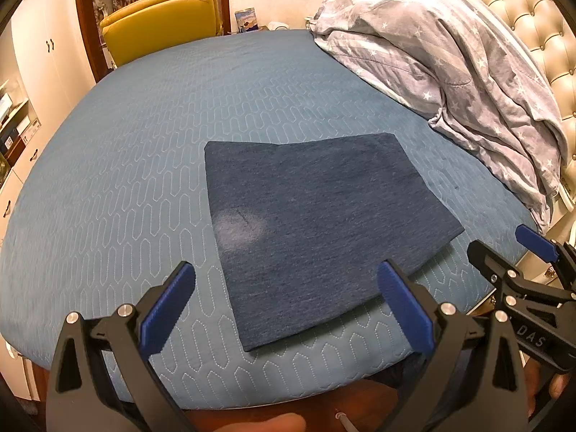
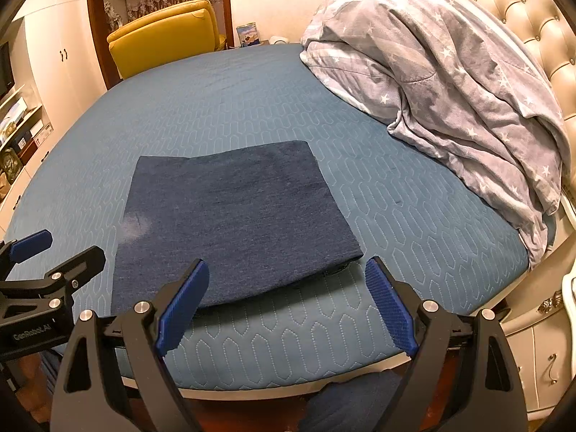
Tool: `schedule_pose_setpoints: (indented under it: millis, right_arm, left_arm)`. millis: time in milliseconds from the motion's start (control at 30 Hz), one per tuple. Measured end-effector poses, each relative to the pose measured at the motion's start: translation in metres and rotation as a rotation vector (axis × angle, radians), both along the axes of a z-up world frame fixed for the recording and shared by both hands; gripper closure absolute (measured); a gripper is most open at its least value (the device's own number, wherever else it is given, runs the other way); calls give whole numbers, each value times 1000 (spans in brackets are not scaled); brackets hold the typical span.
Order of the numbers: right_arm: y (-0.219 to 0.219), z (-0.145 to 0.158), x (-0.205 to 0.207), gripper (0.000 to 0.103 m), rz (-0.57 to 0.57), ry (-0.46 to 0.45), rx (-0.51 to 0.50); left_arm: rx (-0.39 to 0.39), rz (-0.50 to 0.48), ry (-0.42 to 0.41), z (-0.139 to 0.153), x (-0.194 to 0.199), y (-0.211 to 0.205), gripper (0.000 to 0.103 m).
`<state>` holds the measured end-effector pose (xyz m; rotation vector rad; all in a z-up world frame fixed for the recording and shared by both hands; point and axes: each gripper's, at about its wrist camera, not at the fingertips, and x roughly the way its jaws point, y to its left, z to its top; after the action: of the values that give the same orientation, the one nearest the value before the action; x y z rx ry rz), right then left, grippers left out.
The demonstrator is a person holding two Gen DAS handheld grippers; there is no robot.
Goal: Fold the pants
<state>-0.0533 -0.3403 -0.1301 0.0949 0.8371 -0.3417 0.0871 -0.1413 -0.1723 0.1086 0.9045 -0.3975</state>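
The dark blue pants (image 1: 316, 223) lie folded into a flat rectangle near the front edge of the bed; the right wrist view shows the pants (image 2: 230, 223) from slightly further right. My left gripper (image 1: 288, 309) is open above the fold's near edge, nothing between its blue pads. My right gripper (image 2: 284, 306) is also open, hovering over the bed just in front of the fold's near right corner. The right gripper (image 1: 518, 252) shows at the right edge of the left view, the left gripper (image 2: 54, 248) at the left edge of the right view.
The blue quilted bed (image 1: 144, 180) spreads around the pants. A grey star-patterned duvet (image 1: 450, 72) is heaped at the right against a tufted cream headboard (image 1: 532, 10). A yellow armchair (image 1: 162, 18) stands behind the bed, white cupboards (image 1: 39, 54) at left.
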Motion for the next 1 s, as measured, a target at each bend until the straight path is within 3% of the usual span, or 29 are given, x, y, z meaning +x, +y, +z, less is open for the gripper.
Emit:
schedule_pose_setpoints:
  millis: [1000]
  right_arm:
    - [-3, 0, 1, 19, 4, 1, 1]
  left_arm:
    - [-41, -29, 2, 0, 0, -6, 2]
